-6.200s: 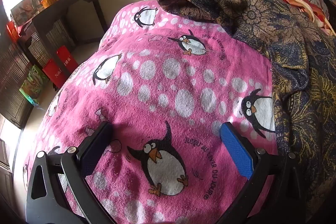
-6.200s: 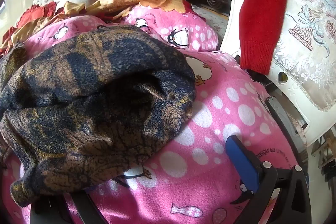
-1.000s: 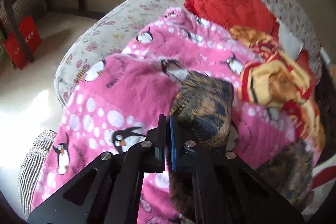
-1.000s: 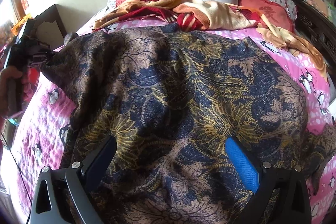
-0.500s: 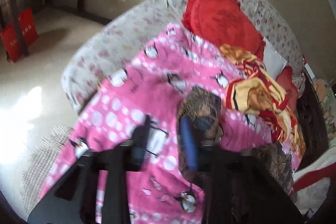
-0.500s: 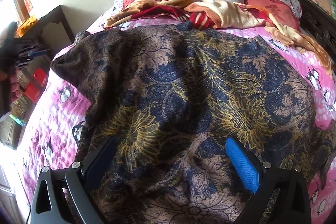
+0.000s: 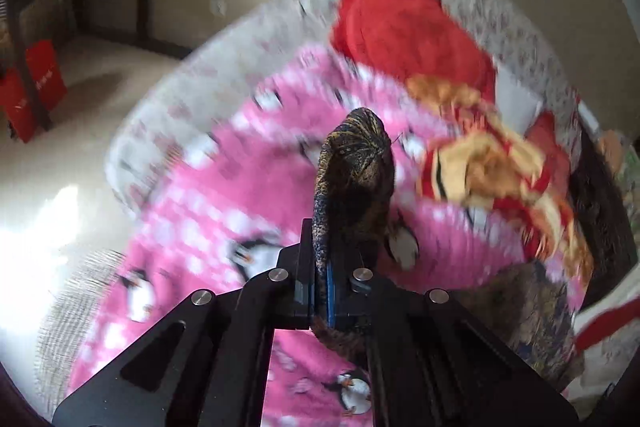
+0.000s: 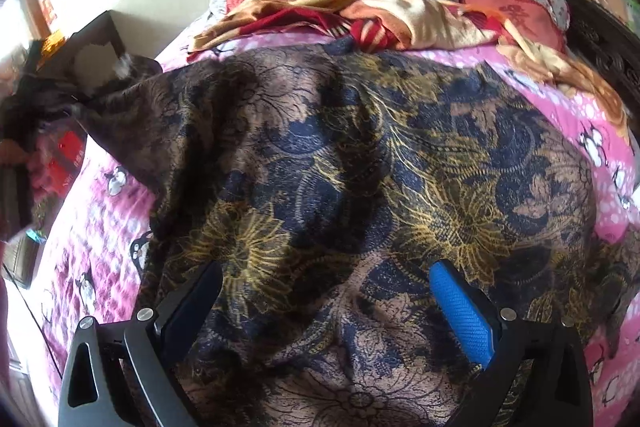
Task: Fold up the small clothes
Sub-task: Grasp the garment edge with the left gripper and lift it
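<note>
- The left tongs [image 7: 320, 267] are clamped on a bunched corner of the patterned garment [image 7: 352, 179], lifting it off the pink penguin blanket [image 7: 224, 195].
- The garment [image 8: 360, 167] is dark navy and brown with gold flowers, spread wrinkled over the blanket [image 8: 92, 227] on the bed.
- The right tongs [image 8: 326, 303] stand wide apart over its near edge.

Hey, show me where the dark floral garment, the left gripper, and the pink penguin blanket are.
dark floral garment [image 8: 360, 167]: right wrist view, middle of the spread cloth.
left gripper [image 7: 322, 267]: left wrist view, between the closed fingertips pinching the garment's corner.
pink penguin blanket [image 7: 224, 195]: left wrist view, bare pink area.
</note>
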